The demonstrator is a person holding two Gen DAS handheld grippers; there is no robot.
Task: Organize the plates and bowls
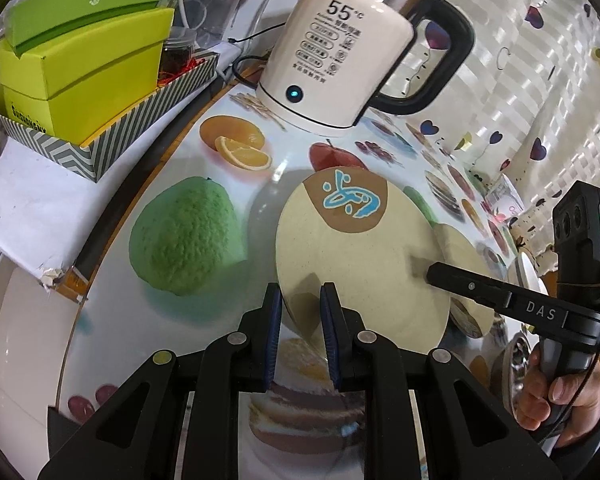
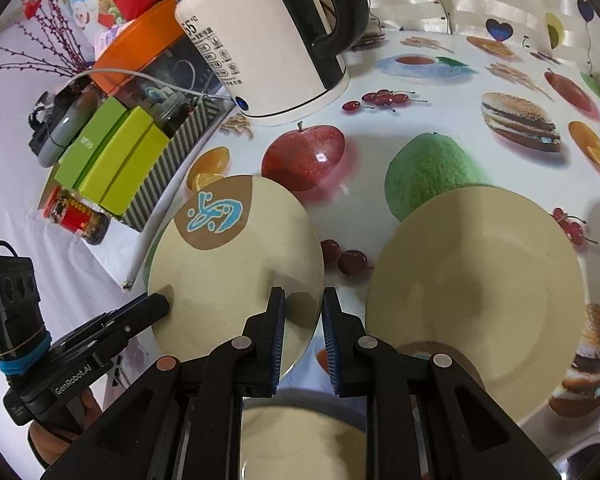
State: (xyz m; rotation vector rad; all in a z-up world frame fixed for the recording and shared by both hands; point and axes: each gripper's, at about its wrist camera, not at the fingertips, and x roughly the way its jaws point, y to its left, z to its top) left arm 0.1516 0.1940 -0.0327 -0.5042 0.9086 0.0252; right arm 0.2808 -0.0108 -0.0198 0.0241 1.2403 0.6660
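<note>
A beige plate with a brown patch and blue mark (image 1: 360, 256) (image 2: 236, 268) lies tilted on the fruit-print table. My left gripper (image 1: 300, 312) is open, its fingers astride the plate's near edge. My right gripper (image 2: 303, 316) is also open, at the plate's opposite edge; it shows in the left wrist view (image 1: 432, 270) with its tip over the plate. A second plain beige plate (image 2: 476, 300) lies to the right. A third beige dish (image 2: 300, 436) sits partly hidden under my right gripper.
A white electric kettle (image 1: 340, 56) (image 2: 268, 44) stands at the back. A striped tray with green boxes (image 1: 80, 80) (image 2: 124, 160) sits at the left off the table. A white bowl rim (image 1: 24, 344) is at the left edge. A curtain (image 1: 540, 80) hangs behind.
</note>
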